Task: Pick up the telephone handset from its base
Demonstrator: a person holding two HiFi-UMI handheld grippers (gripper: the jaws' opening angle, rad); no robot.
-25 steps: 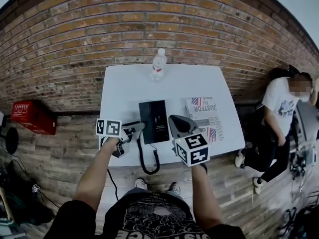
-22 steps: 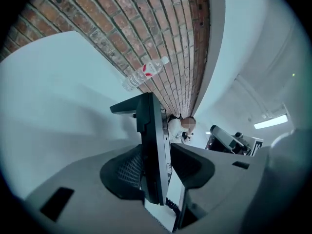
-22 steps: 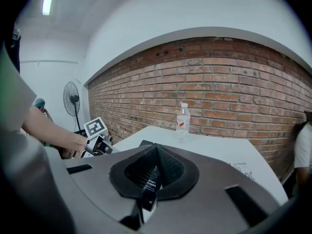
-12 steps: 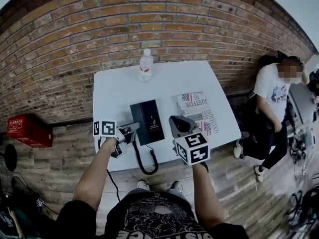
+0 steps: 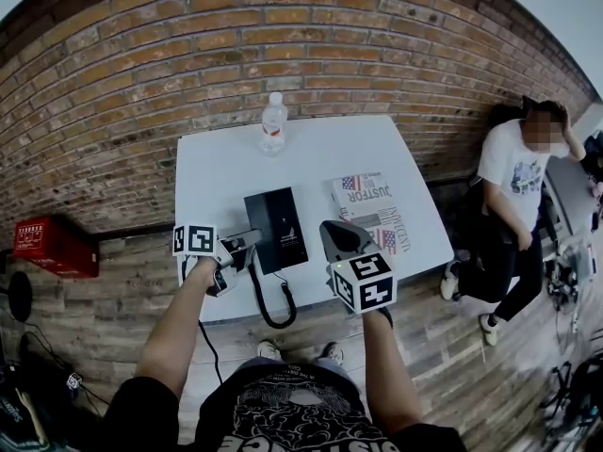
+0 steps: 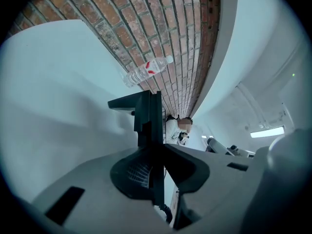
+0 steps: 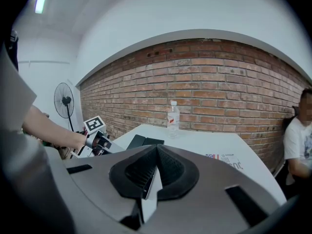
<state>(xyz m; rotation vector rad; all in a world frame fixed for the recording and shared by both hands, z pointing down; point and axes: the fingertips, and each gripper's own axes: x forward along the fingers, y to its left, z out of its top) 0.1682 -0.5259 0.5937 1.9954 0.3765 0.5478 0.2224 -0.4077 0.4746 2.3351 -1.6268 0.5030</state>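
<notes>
Left tool point(image 5: 243, 245) is closing on the handset point(image 6: 148, 121) at nine o'clock of the base point(image 5: 287, 229), right tool point(image 5: 341, 238) clenched empty; next likely a clean lift.

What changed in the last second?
The left gripper, wide open a second ago, is closing its jaws on the black telephone handset between them. The handset still lies on its black base. The right gripper stays shut and empty; the clear plastic bottle has not moved.

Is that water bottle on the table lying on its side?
No, the water bottle stands upright on the white table, close to the brick wall.
</notes>
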